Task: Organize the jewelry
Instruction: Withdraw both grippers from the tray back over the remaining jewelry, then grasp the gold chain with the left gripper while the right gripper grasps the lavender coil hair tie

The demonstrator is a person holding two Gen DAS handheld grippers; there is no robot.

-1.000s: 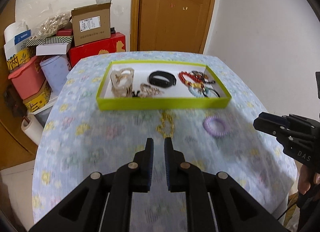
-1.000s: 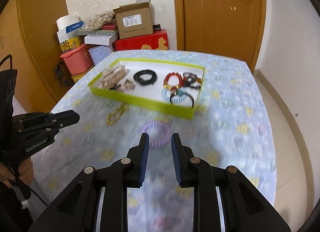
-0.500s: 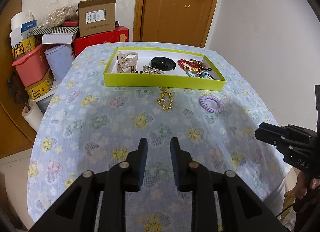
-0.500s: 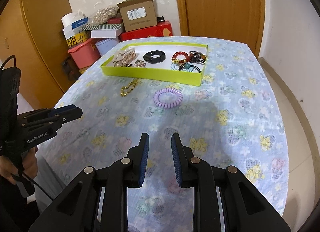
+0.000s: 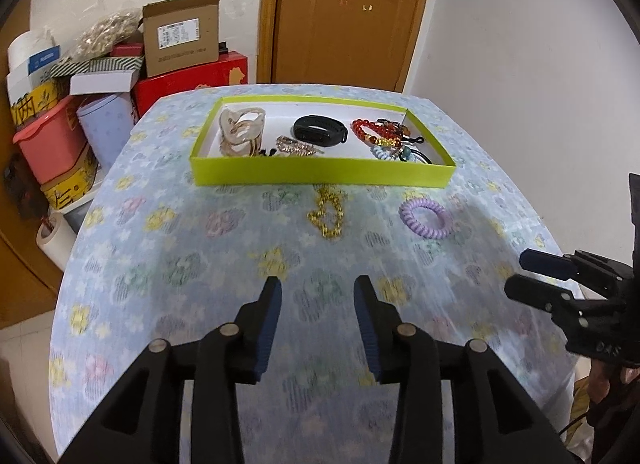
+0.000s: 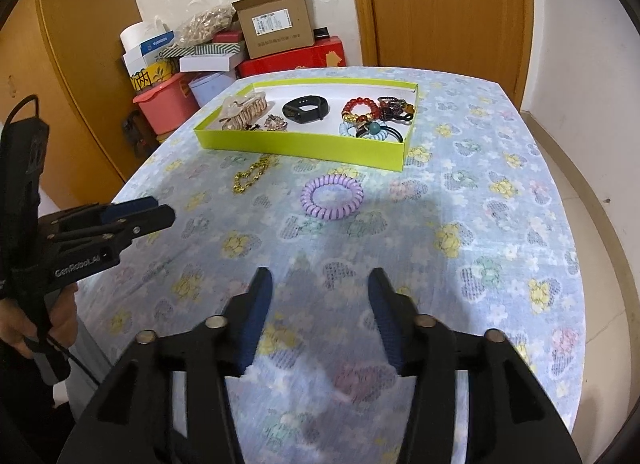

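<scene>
Table draped in a blue floral cloth (image 5: 192, 264). Lime-green tray (image 5: 320, 174) at far side, holding beige claw clip (image 5: 241, 135), black band (image 5: 320, 130), red bead bracelet (image 5: 370, 133), small gold clip (image 5: 296, 145), light-blue coil tie (image 6: 352, 130), dark hair ties at right end.

Outside tray, on cloth: gold chain bracelet (image 5: 328, 214) just beside tray's near wall, roughly mid-length; purple spiral hair tie (image 5: 426, 216) to its right, near tray's right end, apart from chain and tray.

Left gripper (image 5: 318, 296) over bare cloth, well short of both loose pieces; chain straight ahead of its tips, purple tie ahead and to the right. Jaws apart and opening, nothing between them.

Right gripper (image 6: 318, 286) likewise over bare cloth, near edge of table; purple spiral hair tie (image 6: 332, 197) ahead in line with the gap, chain (image 6: 252, 176) ahead-left. Jaws apart and opening, nothing between them.

Each gripper seen from other's camera, hovering at table side, touching no jewelry. Hand (image 6: 36, 328) on left gripper's grip visible.

Boxes and bins stacked beyond table, wooden door (image 5: 352, 16) behind.
</scene>
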